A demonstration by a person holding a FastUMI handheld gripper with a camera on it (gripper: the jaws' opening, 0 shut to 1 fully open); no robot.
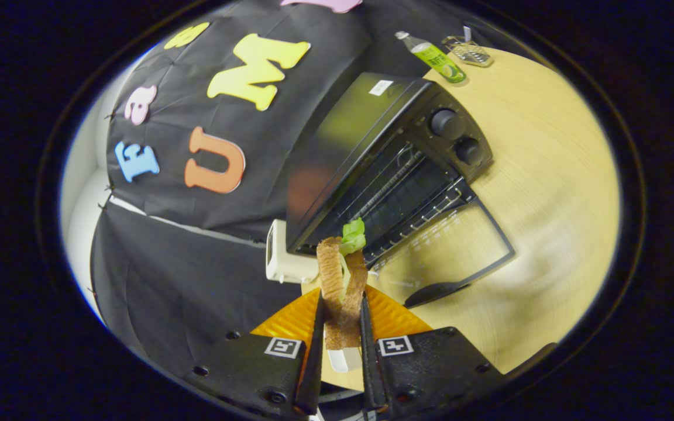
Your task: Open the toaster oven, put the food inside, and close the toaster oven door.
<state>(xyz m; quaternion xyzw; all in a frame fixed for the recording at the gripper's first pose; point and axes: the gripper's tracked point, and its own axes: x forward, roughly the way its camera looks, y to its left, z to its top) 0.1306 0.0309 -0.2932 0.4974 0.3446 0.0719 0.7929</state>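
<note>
Gripper view: the gripper (341,327) has its jaws closed on a sandwich (341,286), both fingers (316,345) pressing its brown bread slices from either side. The sandwich stands upright between them, with a green lettuce leaf (353,235) sticking out of its top end. A small white piece shows just below the bread, between the fingers; what it is cannot be told.

Just beyond the sandwich sits the black toaster oven (384,152) on the light wooden surface (547,175). Its glass door (460,245) is folded down flat toward the jaws, and the wire rack (407,193) inside is in plain sight. 2 round knobs (457,137) sit on the oven's control panel. The lettuce tip overlaps the front of the open cavity.

Beside the oven, close to the sandwich, stands a white appliance (284,257). Well beyond the oven a green bottle (433,57) lies near a small wire basket (468,51).
</note>
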